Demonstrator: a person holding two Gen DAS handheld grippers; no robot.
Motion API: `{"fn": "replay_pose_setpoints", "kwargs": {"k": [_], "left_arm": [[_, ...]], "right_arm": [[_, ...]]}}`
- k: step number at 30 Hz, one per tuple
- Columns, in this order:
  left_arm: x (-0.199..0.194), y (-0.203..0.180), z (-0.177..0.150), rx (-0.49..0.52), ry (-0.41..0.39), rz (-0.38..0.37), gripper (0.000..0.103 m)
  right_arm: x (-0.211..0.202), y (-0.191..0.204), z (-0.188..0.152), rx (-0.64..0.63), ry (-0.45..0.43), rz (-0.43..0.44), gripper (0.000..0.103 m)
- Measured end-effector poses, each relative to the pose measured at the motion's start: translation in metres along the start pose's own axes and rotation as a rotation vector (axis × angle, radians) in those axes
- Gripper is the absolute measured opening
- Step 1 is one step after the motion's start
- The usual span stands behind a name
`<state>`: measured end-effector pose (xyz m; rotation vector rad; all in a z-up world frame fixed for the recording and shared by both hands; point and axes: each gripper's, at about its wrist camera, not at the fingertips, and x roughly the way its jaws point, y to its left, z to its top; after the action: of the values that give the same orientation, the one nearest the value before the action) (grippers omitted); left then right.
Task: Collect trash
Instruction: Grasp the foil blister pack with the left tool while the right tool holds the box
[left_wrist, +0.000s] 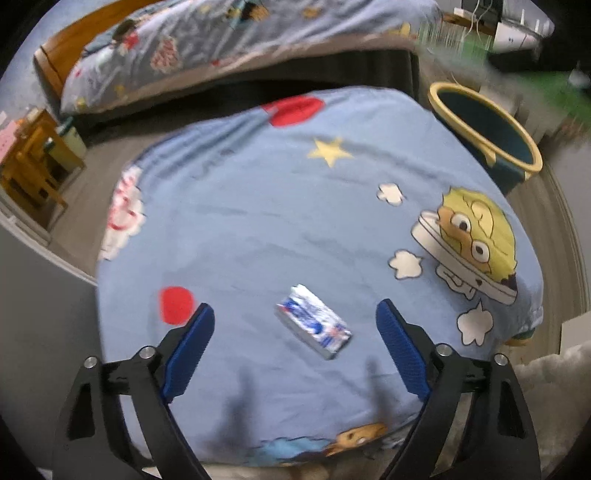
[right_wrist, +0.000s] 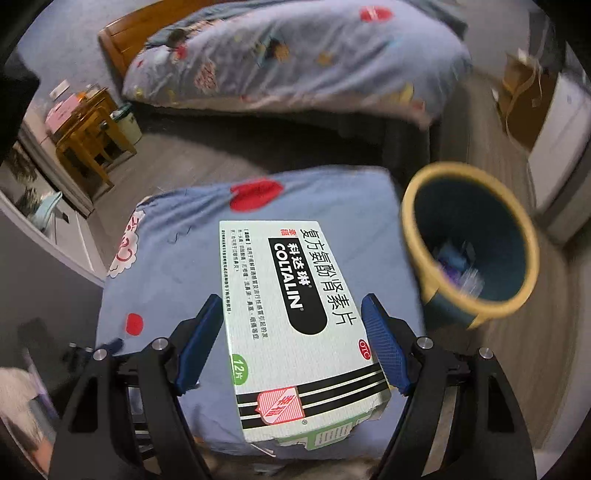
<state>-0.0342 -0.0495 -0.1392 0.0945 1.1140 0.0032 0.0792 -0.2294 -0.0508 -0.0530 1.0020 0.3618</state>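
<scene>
Gripping flat white-green COLTALIN box (right_wrist: 295, 325), black label, torn bottom edge.

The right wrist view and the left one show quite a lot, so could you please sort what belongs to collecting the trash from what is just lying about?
Belongs to the job:
- Coltalin medicine box, held in the right tongs
- small wrapper on the blue cloth, between the open left tongs
- yellow-rimmed bin

Just lying about:
- wooden stool
- bed quilt
- cardboard box
</scene>
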Motion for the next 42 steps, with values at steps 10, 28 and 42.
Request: {"fn": "replay_pose_setpoints", "kwargs": {"k": [10,28,42], "left_arm": [[0.039,-0.001,-0.01,-0.079,0.107,-0.02,0.034],[-0.024,0.017,0.036,-0.109,-0.115,-0.151,0.001],[0.041,-0.004,0.007,-0.109,0.079,-0.052,0.074]], "right_arm": [[0.006,-0.036,-0.001,0.107,-0.007,0.059,0.075],[-0.013,-0.054,0.011,0.162,-0.086,0.076,0.075],[-0.012,-0.058,0.011,0.164,-0.076,0.111,0.076]]}}
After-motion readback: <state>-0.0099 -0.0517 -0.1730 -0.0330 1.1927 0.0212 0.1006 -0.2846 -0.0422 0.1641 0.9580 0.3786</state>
